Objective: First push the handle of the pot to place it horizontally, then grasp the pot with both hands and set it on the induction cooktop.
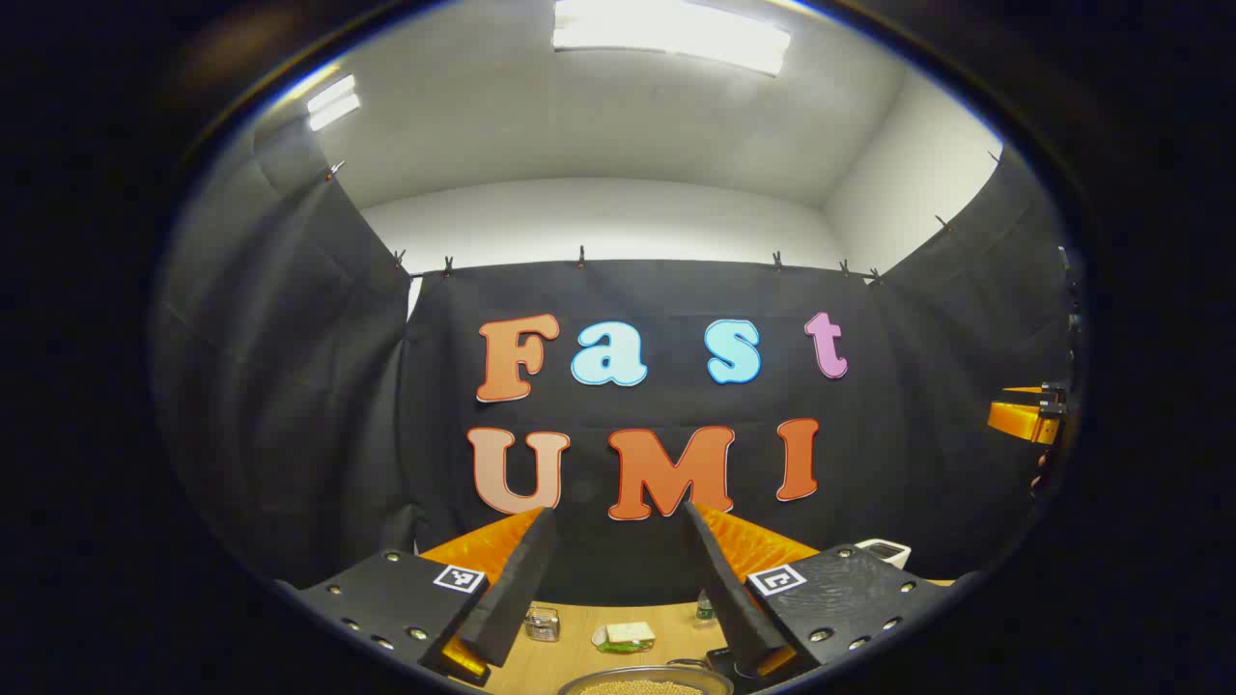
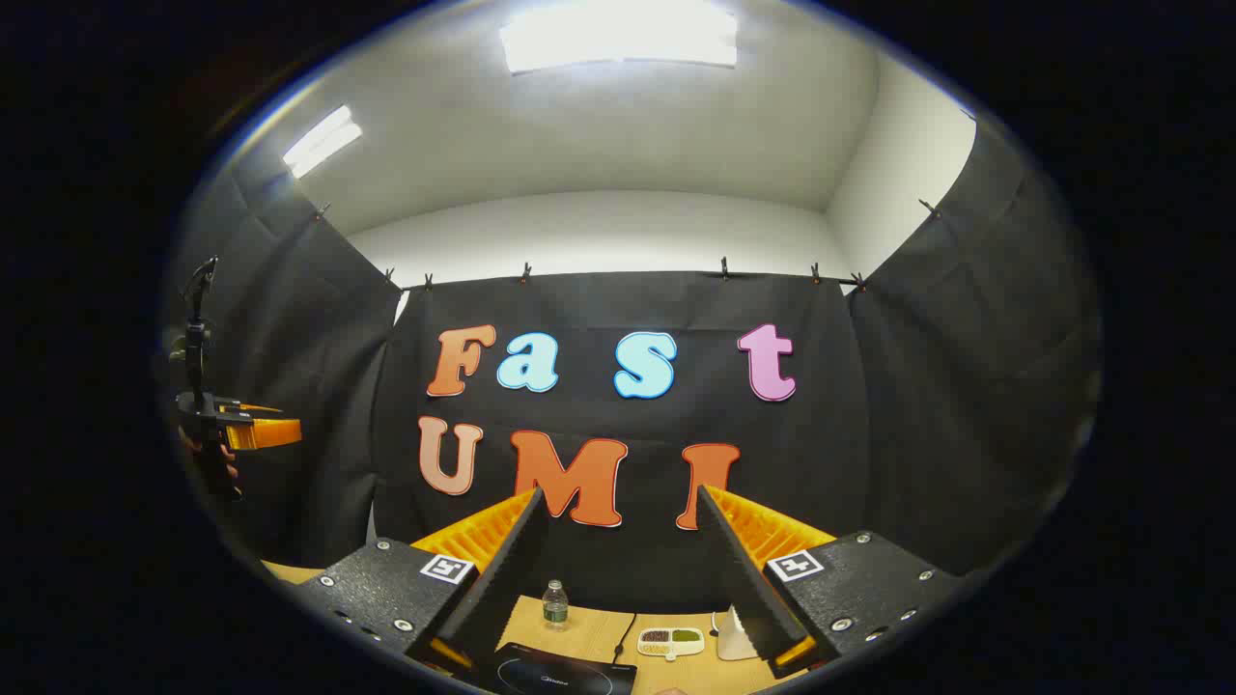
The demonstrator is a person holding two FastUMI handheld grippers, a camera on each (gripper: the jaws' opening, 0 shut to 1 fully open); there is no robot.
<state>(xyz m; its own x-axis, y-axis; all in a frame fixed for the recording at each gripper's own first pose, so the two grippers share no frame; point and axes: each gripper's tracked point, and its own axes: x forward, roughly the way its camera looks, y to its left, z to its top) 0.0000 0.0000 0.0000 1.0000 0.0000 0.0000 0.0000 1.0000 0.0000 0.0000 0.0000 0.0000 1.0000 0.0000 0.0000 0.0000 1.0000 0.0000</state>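
In the left gripper view the pot's metal rim (image 1: 645, 679) peeks in at the bottom edge, holding pale grains, just below my left gripper (image 1: 618, 526), which is open and holds nothing. The right gripper view has the black induction cooktop (image 2: 560, 674) on the wooden table at the bottom, under my right gripper (image 2: 618, 512), also open with nothing between its fingers. Both grippers are held high above the table. The left gripper (image 2: 256, 431) also appears far left in the right gripper view, and the right gripper (image 1: 1025, 418) far right in the left gripper view.
On the wooden table (image 1: 579, 642) sit a small glass jar (image 1: 542, 624), a plate with a sandwich (image 1: 626, 636) and a white device (image 1: 884, 551). The right gripper view has a water bottle (image 2: 554, 602), a divided snack dish (image 2: 670, 640) and a white object (image 2: 732, 638).
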